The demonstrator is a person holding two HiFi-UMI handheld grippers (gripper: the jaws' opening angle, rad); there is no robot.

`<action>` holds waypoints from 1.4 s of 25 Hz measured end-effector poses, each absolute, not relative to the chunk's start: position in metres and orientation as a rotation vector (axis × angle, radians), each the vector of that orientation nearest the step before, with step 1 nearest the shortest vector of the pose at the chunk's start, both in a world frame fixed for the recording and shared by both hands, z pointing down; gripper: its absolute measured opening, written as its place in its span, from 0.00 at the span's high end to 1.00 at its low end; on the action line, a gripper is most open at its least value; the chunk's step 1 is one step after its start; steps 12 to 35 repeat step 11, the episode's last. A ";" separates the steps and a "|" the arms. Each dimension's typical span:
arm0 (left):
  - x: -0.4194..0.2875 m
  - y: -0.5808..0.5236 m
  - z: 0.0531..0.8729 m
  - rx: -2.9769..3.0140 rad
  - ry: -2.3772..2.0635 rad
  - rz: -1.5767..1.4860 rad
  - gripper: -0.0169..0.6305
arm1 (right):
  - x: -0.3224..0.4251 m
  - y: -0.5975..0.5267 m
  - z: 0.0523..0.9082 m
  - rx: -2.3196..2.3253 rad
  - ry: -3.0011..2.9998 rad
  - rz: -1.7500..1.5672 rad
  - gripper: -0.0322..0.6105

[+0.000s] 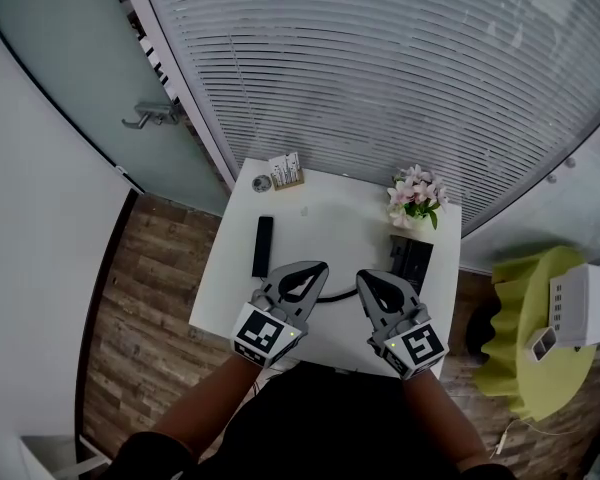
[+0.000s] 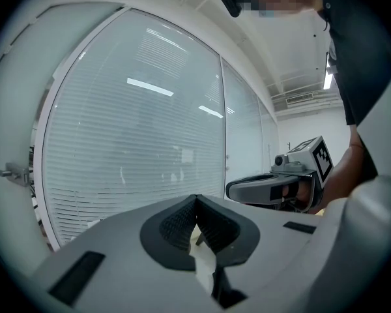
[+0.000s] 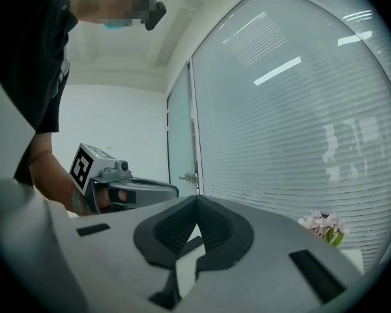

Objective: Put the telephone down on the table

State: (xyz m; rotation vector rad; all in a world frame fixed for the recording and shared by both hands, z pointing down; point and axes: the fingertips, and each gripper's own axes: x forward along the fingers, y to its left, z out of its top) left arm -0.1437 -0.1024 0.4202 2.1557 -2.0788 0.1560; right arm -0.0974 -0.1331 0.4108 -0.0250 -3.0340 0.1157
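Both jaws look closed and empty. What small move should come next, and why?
Probably just draw both back: the left gripper and right gripper hold nothing, and the black handset already lies flat on the table.

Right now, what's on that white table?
A black handset, a phone base, pink flowers and a card holder. The left gripper and right gripper hide part of the table.

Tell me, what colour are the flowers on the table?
Pale pink flowers with green leaves, best seen in the head view.
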 end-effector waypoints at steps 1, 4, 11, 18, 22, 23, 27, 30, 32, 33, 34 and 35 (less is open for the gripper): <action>-0.143 -0.103 0.420 2.158 -2.077 0.157 0.96 | -0.097 -0.134 0.412 -0.021 -3.031 0.118 0.92; -0.141 -0.103 0.420 2.162 -2.073 0.158 0.96 | -0.095 -0.136 0.415 -0.011 -3.023 0.117 0.92; -0.138 -0.103 0.418 2.173 -2.069 0.157 0.96 | -0.096 -0.133 0.409 -0.019 -3.035 0.103 0.92; -0.138 -0.103 0.418 2.173 -2.069 0.157 0.96 | -0.096 -0.133 0.409 -0.019 -3.035 0.103 0.92; -0.138 -0.103 0.418 2.173 -2.069 0.157 0.96 | -0.096 -0.133 0.409 -0.019 -3.035 0.103 0.92; -0.138 -0.103 0.418 2.173 -2.069 0.157 0.96 | -0.096 -0.133 0.409 -0.019 -3.035 0.103 0.92; -0.138 -0.103 0.418 2.173 -2.069 0.157 0.96 | -0.096 -0.133 0.409 -0.019 -3.035 0.103 0.92; -0.138 -0.103 0.418 2.173 -2.069 0.157 0.96 | -0.096 -0.133 0.409 -0.019 -3.035 0.103 0.92; -0.138 -0.103 0.418 2.173 -2.069 0.157 0.96 | -0.096 -0.133 0.409 -0.019 -3.035 0.103 0.92; -0.138 -0.103 0.418 2.173 -2.069 0.157 0.96 | -0.096 -0.133 0.409 -0.019 -3.035 0.103 0.92; -0.138 -0.103 0.418 2.173 -2.069 0.157 0.96 | -0.096 -0.133 0.409 -0.019 -3.035 0.103 0.92; -0.138 -0.103 0.418 2.173 -2.069 0.157 0.96 | -0.096 -0.133 0.409 -0.019 -3.035 0.103 0.92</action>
